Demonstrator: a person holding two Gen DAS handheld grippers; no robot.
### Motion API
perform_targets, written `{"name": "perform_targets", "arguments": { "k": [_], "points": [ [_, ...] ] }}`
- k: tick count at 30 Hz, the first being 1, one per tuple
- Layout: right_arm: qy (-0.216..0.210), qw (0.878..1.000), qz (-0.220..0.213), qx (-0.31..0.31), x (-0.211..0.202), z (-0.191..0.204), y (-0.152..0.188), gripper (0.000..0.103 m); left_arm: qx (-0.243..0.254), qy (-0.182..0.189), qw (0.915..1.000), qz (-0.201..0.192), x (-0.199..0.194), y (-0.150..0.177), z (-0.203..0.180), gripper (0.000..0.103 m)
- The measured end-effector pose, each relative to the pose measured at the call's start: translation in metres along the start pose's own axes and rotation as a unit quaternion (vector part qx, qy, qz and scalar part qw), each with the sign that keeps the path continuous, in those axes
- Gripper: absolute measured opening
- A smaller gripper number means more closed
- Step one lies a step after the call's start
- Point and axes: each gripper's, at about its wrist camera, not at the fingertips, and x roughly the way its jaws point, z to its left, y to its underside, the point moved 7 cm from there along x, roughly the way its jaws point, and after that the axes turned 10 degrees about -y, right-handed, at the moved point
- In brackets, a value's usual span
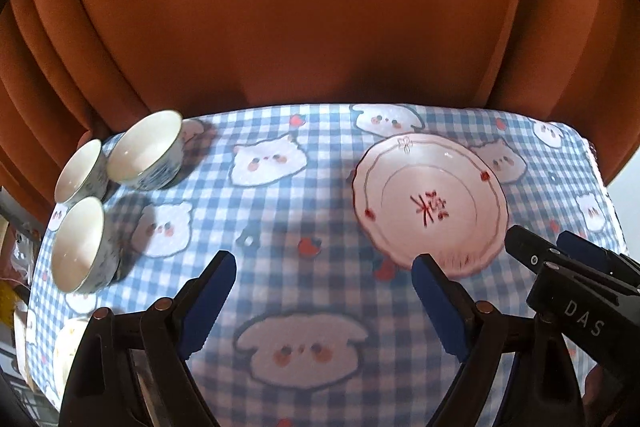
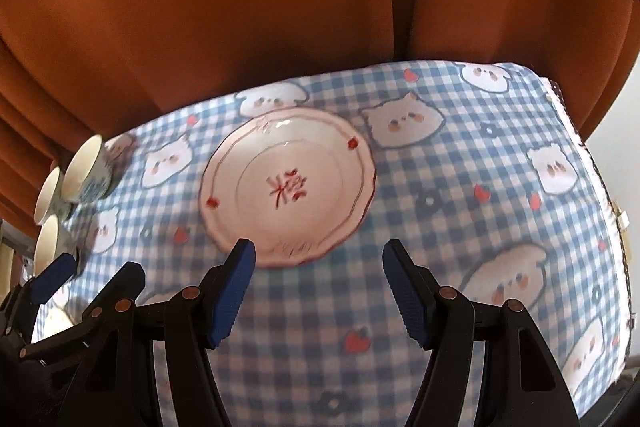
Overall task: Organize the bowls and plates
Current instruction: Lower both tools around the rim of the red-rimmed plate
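Plate [image 2: 286, 187], glossy and scallop-rimmed, lies on soft checked cloth [image 2: 460, 227]; my left tongs [image 1: 324, 303] and right tongs [image 2: 318, 291] gape, released and empty.

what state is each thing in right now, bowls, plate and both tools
three bowls: upright, empty, clustered at the table's far left
plate: flat on the checked cloth, empty, untouched
left tool: open, holding nothing
right tool: open, holding nothing, just short of the plate

Home dining table: cartoon tablecloth [image 1: 320, 187], orange curtain [image 1: 280, 7].
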Motion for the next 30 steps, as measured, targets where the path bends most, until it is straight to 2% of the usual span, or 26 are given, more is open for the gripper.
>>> {"name": "perform_targets", "arguments": {
  "k": [8,14,20,21,22,25,28,30],
  "points": [
    [0.003,1.0,0.007,0.016,0.042,-0.023,-0.035,0.07,-0.009,0.0,0.9997,0.023,0.048,-0.021,-0.028,0.087],
    [0.004,1.0,0.009,0.016,0.075,-0.041,-0.048,0.07,-0.008,0.001,0.9992,0.038,0.085,-0.025,-0.043,0.084],
    [0.015,0.999,0.018,0.029,0.105,-0.053,-0.052,0.069,-0.006,0.002,0.9985,0.055,0.114,-0.027,-0.056,0.073],
    [0.013,0.999,0.019,0.031,0.108,-0.055,-0.053,0.068,-0.014,0.008,0.9984,0.055,0.117,-0.028,-0.056,0.068],
    [0.012,0.999,0.019,0.031,0.111,-0.056,-0.054,0.068,-0.02,0.013,0.9981,0.057,0.12,-0.028,-0.057,0.064],
    [0.015,1.0,0.017,0.017,0.116,-0.054,-0.058,0.054,-0.023,0.03,0.9967,0.072,0.129,-0.027,-0.064,0.052],
    [0.009,0.999,0.028,0.012,0.123,-0.051,-0.058,0.046,-0.002,0.028,0.9975,0.065,0.127,-0.027,-0.072,0.051],
    [0.017,0.999,0.028,0.005,0.125,-0.05,-0.058,0.046,-0.002,0.03,0.9974,0.066,0.127,-0.026,-0.072,0.05]
  ]
}}
